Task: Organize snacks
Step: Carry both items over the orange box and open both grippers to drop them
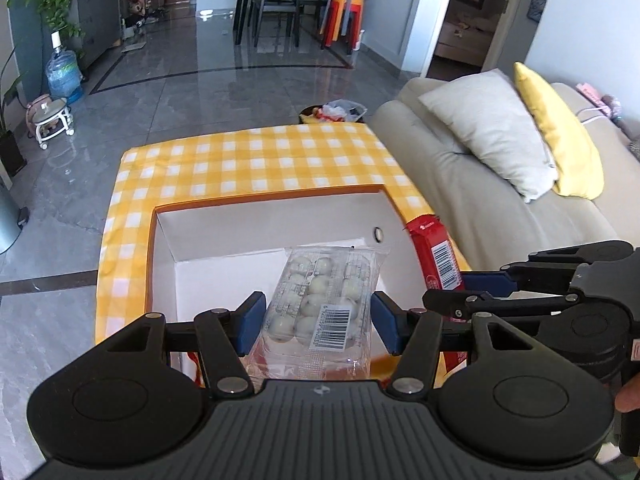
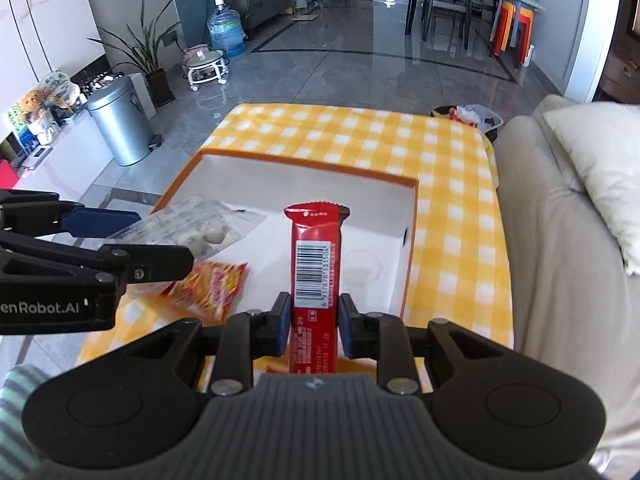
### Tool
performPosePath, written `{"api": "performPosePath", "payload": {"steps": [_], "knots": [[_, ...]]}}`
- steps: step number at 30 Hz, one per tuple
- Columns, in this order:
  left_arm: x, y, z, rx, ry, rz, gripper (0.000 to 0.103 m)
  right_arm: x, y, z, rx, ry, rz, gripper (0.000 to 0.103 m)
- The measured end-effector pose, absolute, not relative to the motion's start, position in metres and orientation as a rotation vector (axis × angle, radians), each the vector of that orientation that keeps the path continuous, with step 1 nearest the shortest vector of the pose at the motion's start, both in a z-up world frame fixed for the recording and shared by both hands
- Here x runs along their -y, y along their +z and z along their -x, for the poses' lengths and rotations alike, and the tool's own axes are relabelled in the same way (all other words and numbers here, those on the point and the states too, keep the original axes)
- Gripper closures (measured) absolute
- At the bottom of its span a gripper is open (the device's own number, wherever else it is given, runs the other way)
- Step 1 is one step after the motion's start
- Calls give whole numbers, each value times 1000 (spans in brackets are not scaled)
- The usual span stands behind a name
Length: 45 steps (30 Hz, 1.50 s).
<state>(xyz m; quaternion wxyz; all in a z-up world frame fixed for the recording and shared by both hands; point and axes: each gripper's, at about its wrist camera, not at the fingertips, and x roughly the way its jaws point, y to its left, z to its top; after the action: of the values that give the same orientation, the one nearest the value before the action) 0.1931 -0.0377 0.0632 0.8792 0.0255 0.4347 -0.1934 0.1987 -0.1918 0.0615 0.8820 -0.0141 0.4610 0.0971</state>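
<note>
Above the white box (image 1: 208, 236) on the checked cloth (image 1: 256, 160): left gripper (image 1: 318, 322), jaws wide, bracketed a clear pack of white sweets (image 1: 320, 304), contact uncertain. Right gripper (image 2: 314, 322) at 3 o'clock, clamped on a red bar (image 2: 314, 264). Orange-yellow packet (image 2: 214, 286) lay at 9 o'clock of the bar.

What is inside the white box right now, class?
The white box shows only bare white floor. The clear pack of white balls hangs above it in the left claw, which hides the floor beneath.
</note>
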Motion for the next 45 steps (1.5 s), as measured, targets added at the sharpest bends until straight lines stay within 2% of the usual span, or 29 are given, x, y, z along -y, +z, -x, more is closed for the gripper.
{"api": "performPosePath", "payload": {"steps": [6, 23, 25, 27, 37, 41, 45], "knots": [[41, 36, -225, -958, -375, -74, 37, 190, 34, -231, -946, 202, 55, 82], [57, -40, -267, -1142, -355, -125, 37, 187, -35, -276, -1112, 159, 60, 82], [58, -45, -269, -1157, -356, -128, 44, 184, -42, -278, -1124, 159, 79, 82], [58, -50, -273, -1176, -369, -126, 63, 182, -48, -281, -1139, 157, 89, 82], [55, -53, -273, -1182, -345, -123, 63, 176, -54, -276, -1134, 155, 179, 81], [50, -45, -268, -1158, -327, -121, 51, 177, -54, -274, -1143, 150, 179, 80], [46, -36, -263, -1137, -315, -111, 46, 177, -51, -270, -1129, 148, 174, 66]]}}
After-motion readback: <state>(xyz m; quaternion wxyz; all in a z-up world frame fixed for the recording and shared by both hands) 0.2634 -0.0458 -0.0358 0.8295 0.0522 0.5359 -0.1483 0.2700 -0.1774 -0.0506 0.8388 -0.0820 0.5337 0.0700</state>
